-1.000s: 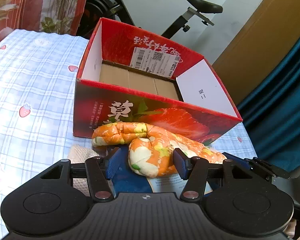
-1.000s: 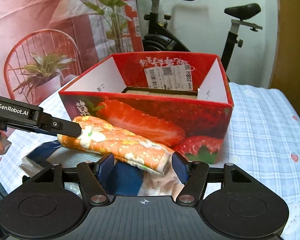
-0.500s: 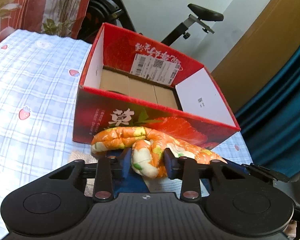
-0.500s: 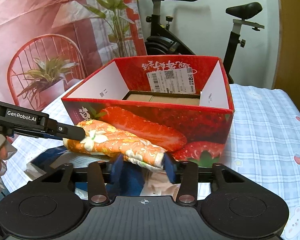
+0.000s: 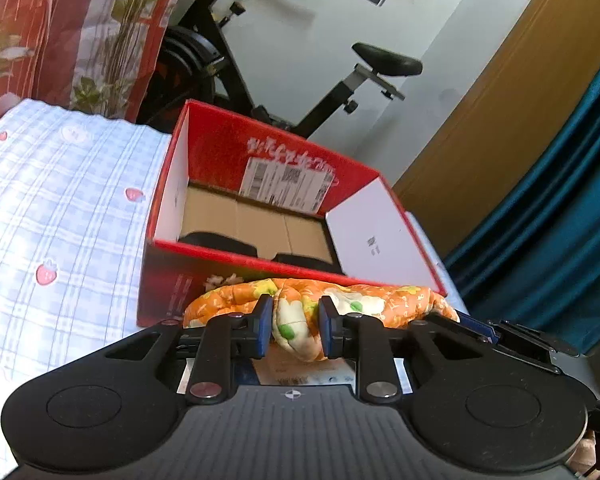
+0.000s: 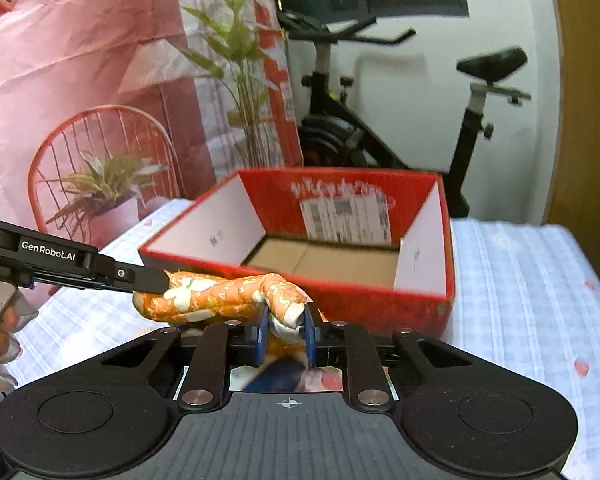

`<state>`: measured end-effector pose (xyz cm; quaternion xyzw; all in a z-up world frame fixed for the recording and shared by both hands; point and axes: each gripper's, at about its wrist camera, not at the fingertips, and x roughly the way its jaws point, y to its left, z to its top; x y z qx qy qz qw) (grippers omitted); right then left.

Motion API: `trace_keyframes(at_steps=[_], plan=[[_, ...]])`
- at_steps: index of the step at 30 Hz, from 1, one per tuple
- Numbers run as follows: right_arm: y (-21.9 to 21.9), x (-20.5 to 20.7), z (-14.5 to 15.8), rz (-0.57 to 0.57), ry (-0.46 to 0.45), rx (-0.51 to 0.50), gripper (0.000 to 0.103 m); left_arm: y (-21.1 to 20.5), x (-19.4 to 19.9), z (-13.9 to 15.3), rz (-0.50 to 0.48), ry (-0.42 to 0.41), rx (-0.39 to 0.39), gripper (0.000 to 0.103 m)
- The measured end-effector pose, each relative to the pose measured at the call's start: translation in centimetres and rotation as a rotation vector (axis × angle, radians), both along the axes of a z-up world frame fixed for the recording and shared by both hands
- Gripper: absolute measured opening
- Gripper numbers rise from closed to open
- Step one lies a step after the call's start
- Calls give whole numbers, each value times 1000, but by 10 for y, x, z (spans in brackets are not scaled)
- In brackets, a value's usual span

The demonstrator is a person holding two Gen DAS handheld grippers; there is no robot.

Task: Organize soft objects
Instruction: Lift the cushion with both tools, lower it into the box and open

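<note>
The orange flowered cloth [image 5: 300, 316] hangs in the air just in front of the near wall of the red strawberry box [image 5: 260, 208], at about the height of its rim. The left gripper [image 5: 294, 326] is closed on one end of it, and the right gripper [image 6: 286, 332] is closed on the other end, so the cloth is stretched between them. I think the main risk is that the sagging middle catches on the near rim and pushes the light box along the checked tablecloth [image 5: 60, 200]. If one grip is only on a thin fold, it may slip out.
</note>
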<state>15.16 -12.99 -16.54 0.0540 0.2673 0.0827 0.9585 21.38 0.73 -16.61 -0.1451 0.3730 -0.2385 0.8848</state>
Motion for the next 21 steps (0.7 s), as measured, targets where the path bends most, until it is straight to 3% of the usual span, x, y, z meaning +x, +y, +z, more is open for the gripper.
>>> trace_keyframes(at_steps=[13, 17, 21], plan=[[-7, 5, 55, 41, -101, 21, 16, 7, 1, 56, 2, -124, -56, 25], [-14, 22, 71, 55, -114, 29, 16, 2, 17, 73, -5, -170, -46, 25], [-22, 47, 80, 56, -103, 9, 16, -5, 47, 75, -4, -153, -46, 25]])
